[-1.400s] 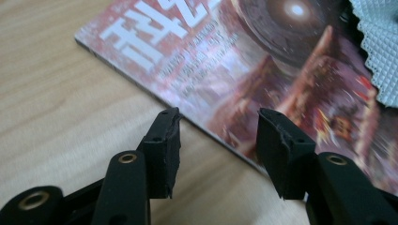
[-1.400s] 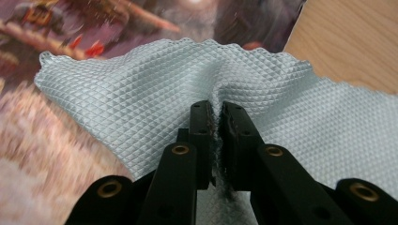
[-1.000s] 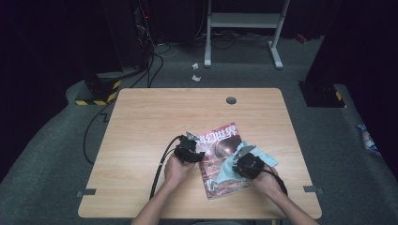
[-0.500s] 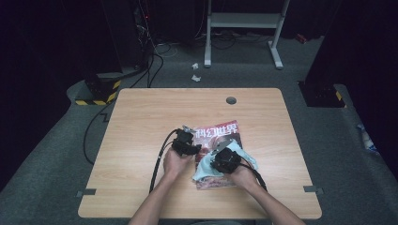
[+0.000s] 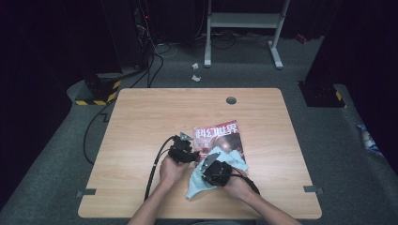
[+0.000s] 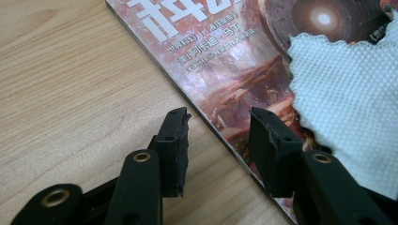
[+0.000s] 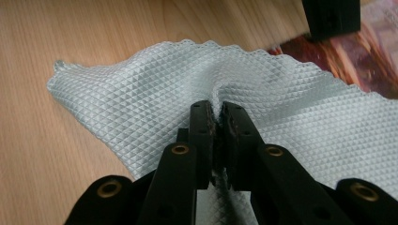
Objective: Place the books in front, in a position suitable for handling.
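A magazine with a red and dark cover lies flat on the wooden table. A pale blue waffle cloth lies partly on the magazine's near end and partly on the wood. My right gripper is shut on a pinched fold of the cloth. My left gripper is open and its jaws have just been closing. It straddles the magazine's left edge, with one jaw over the wood and one over the cover, and neither pad presses on it. In the high view the two grippers sit close together.
A round cable hole sits near the table's far edge. Black cables trail from the grippers toward the near left. Beyond the table are a metal stand and crumpled paper scraps on the grey floor.
My right gripper has dragged the cloth leftward across the magazine's near end, toward the left gripper. The left hand has stayed by the magazine's left edge.
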Demonstrator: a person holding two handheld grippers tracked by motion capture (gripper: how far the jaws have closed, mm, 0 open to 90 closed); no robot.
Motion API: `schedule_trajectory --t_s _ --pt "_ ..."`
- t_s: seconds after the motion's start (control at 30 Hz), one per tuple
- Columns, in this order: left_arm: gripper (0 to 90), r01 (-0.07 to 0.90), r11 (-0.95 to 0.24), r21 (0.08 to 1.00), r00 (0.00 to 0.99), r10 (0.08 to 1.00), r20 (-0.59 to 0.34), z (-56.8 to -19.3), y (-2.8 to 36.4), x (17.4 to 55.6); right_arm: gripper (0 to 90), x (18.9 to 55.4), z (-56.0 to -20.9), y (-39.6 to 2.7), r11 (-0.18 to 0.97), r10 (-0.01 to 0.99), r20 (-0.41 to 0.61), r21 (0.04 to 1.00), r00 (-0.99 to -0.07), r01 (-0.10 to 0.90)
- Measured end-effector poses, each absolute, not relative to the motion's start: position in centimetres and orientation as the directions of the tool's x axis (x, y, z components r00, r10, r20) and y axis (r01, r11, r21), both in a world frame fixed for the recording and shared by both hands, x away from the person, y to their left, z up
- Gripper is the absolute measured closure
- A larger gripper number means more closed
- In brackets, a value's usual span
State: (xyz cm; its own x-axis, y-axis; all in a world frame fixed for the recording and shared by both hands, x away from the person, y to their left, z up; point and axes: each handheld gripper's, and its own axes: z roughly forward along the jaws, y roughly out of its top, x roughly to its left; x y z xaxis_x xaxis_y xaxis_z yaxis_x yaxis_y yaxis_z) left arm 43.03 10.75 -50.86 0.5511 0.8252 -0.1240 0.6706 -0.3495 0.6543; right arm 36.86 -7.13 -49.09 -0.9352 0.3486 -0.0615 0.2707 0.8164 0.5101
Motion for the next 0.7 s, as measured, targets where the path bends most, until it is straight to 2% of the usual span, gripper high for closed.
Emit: schedule_trajectory --t_s 0.17,0.33,0.4,0.6,0.7 --pt "58.7 0.661 -0.39 0.642 0.55 0.833 -0.061 -50.5 9.9 44.4 82.2 39.0 -49.0 -11.2 0.784 0.474 -0.094 0.497 -0.876 0.371" --pt "58.8 0.687 -0.353 0.636 0.526 0.845 -0.1 -50.5 10.1 45.3 82.4 41.1 -48.9 -13.7 0.725 0.58 -0.068 0.499 -0.812 0.475" --pt "58.7 0.69 -0.363 0.626 0.535 0.839 -0.103 -50.4 10.2 44.8 82.5 40.6 -48.8 -13.1 0.745 0.571 -0.114 0.488 -0.813 0.455" --pt "54.7 0.689 -0.366 0.625 0.57 0.807 -0.155 -50.7 10.0 42.4 82.4 37.7 -49.0 -9.7 0.79 0.438 -0.062 0.501 -0.897 0.352" --pt "54.6 0.677 -0.367 0.637 0.57 0.81 -0.139 -50.7 9.9 42.0 82.4 36.4 -49.2 -7.8 0.795 0.383 -0.047 0.525 -0.923 0.303"
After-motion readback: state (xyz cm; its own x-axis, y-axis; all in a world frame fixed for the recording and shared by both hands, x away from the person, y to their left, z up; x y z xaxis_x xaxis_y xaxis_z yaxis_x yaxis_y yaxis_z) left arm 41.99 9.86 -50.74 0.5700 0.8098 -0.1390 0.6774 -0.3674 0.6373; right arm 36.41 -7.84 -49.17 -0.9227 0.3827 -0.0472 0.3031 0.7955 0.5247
